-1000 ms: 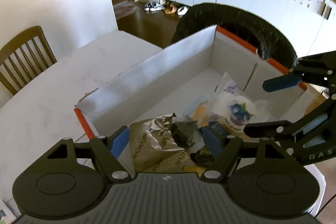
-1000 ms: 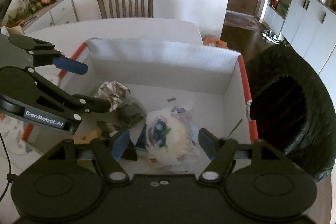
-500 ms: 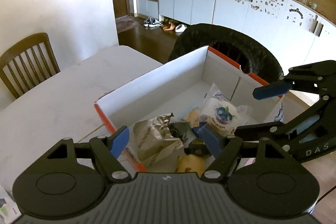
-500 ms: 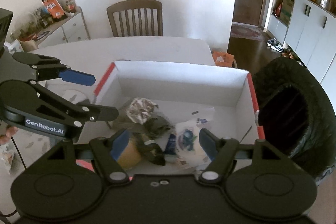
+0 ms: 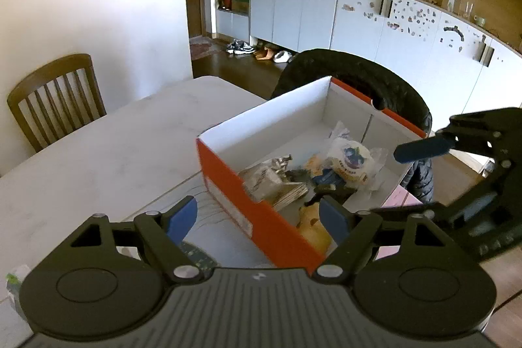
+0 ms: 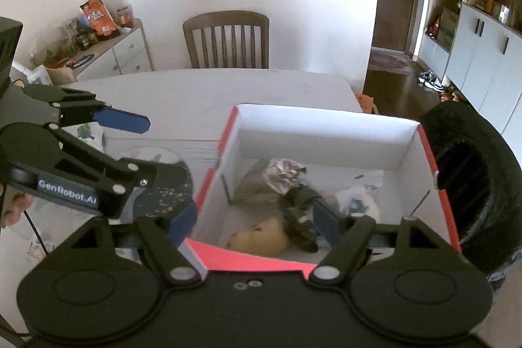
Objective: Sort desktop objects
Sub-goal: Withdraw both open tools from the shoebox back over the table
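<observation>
We see the orange box (image 5: pixel 261 219) smaller and lower in both views than a second ago, when its white inner walls filled the middle; now its orange outer side shows and much more of the white table (image 5: pixel 98 152) lies around it. It sits in the centre right of the left wrist view and the centre of the right wrist view, open-topped, white inside, on the table edge beside the black-lined bin (image 6: pixel 469 185). Inside it lie a crumpled foil wrapper (image 6: pixel 284 168), a dark crushed scrap (image 6: pixel 298 196), a yellowish bread-like piece (image 6: pixel 261 237) and a round white packet with a blue print (image 5: pixel 352 157).

The left gripper (image 5: pixel 257 219) has pulled back from the box; its jaws are opening, released, holding nothing, the box's near corner seen between its blue pads. The right gripper (image 6: pixel 257 217) has drawn back too, jaws opening and empty. A wooden chair (image 6: pixel 226 39) stands behind the table at the top centre.
</observation>
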The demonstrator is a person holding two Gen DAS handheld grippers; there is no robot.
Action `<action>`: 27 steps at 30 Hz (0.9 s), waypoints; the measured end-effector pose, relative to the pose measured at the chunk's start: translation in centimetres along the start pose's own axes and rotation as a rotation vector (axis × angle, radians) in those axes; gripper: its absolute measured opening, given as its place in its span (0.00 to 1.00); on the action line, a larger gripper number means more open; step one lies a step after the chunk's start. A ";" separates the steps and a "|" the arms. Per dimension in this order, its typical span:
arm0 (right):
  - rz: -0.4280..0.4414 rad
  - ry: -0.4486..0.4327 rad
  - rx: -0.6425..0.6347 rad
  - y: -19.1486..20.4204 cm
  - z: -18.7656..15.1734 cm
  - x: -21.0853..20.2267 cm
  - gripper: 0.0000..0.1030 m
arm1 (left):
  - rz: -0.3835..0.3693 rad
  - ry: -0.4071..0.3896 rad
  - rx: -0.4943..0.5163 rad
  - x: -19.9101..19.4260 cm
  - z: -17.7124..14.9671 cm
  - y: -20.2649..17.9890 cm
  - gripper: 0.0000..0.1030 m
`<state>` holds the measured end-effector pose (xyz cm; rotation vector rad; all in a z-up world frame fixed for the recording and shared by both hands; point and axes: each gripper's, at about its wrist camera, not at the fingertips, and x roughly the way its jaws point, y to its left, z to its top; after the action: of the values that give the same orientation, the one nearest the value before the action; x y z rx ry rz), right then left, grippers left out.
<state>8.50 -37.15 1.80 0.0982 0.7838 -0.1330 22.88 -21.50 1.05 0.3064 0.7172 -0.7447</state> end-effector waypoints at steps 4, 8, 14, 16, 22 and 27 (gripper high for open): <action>-0.018 -0.017 -0.002 2.6 -0.4 -0.6 0.83 | -0.008 -0.016 -0.003 -1.5 -1.0 1.4 0.81; -0.024 -0.025 -0.013 5.9 -0.9 -0.7 0.85 | -0.008 -0.028 0.006 -3.0 -2.2 3.0 0.82; -0.035 -0.047 -0.040 11.3 -1.6 -0.5 0.85 | -0.011 -0.042 0.005 -4.8 -4.1 5.9 0.90; -0.031 -0.048 -0.043 13.1 -1.8 -0.2 0.85 | -0.006 -0.050 0.009 -5.4 -4.7 7.0 0.99; -0.019 -0.022 -0.042 18.2 -3.6 1.2 0.86 | 0.010 -0.049 -0.003 -6.6 -6.6 10.3 0.99; -0.005 0.000 -0.054 21.9 -5.0 2.3 0.86 | 0.022 -0.046 -0.024 -7.4 -8.0 12.9 0.99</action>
<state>10.08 -15.07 -2.51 0.0450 0.7875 -0.1163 24.32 -4.68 0.44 0.2745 0.6777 -0.7196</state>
